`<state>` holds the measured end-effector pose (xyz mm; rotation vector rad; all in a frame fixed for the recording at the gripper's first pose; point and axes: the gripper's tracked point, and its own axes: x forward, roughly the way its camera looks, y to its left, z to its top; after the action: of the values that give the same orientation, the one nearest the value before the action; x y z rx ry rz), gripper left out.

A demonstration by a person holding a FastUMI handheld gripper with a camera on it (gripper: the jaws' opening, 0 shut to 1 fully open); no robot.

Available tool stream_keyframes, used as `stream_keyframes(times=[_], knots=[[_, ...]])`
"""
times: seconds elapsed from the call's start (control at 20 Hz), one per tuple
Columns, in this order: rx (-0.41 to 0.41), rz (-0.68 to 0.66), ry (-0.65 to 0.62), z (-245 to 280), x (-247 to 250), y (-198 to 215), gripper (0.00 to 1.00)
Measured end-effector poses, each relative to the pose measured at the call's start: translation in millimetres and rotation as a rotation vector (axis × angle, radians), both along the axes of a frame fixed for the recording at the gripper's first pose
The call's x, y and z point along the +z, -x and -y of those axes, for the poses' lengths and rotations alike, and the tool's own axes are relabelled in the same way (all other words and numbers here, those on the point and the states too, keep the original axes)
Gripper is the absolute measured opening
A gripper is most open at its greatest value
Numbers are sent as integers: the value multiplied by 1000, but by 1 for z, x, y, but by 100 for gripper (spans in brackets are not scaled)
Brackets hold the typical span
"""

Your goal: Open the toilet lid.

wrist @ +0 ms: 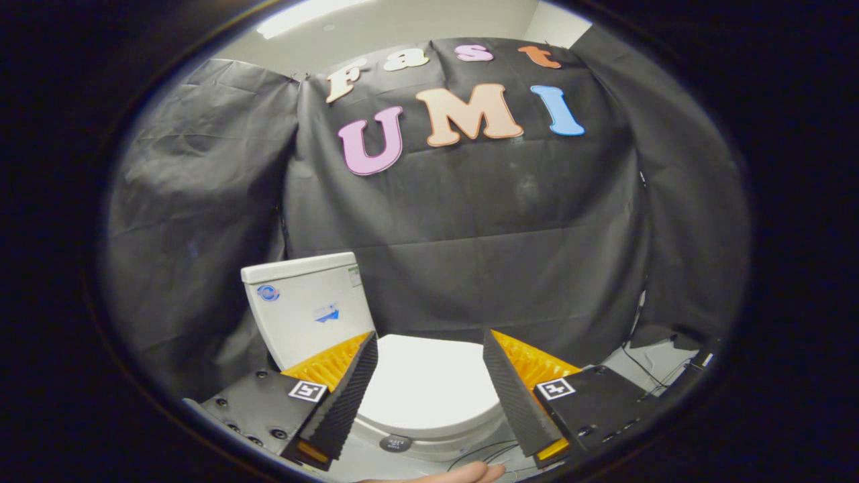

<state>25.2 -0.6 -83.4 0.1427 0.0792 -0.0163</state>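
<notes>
A white toilet stands ahead of me against the black cloth wall. Its tank (pixel 305 308) rises beyond my left finger. The lid (pixel 429 386) lies flat and closed over the bowl, seen between and just beyond my two fingers. My gripper (pixel 429 352) is open, its fingers (pixel 345 396) spread wide on either side of the lid and touching nothing. A small dark round button (pixel 396 443) sits at the lid's near edge.
Black cloth hangs behind and to both sides of the toilet. Thin cables (pixel 644 369) run over the pale floor to the right of the bowl. Part of a person's hand (pixel 463 474) shows just below the fingers.
</notes>
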Motion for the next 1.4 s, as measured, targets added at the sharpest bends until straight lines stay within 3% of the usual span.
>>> stream_keyframes(times=[0.35, 0.45, 0.65, 0.75, 0.9, 1.1, 1.4], knots=[[-62, -29, -83, 14, -24, -2, 98], [-98, -45, -195, 16, -46, 1, 98], [-146, 98, -450, 9, -71, 1, 98], [-140, 21, -527, -9, -112, 2, 98], [-142, 15, -670, -24, -122, 5, 98], [-235, -190, -854, -37, -191, 20, 98], [-218, -192, -1022, -44, -206, 19, 96]])
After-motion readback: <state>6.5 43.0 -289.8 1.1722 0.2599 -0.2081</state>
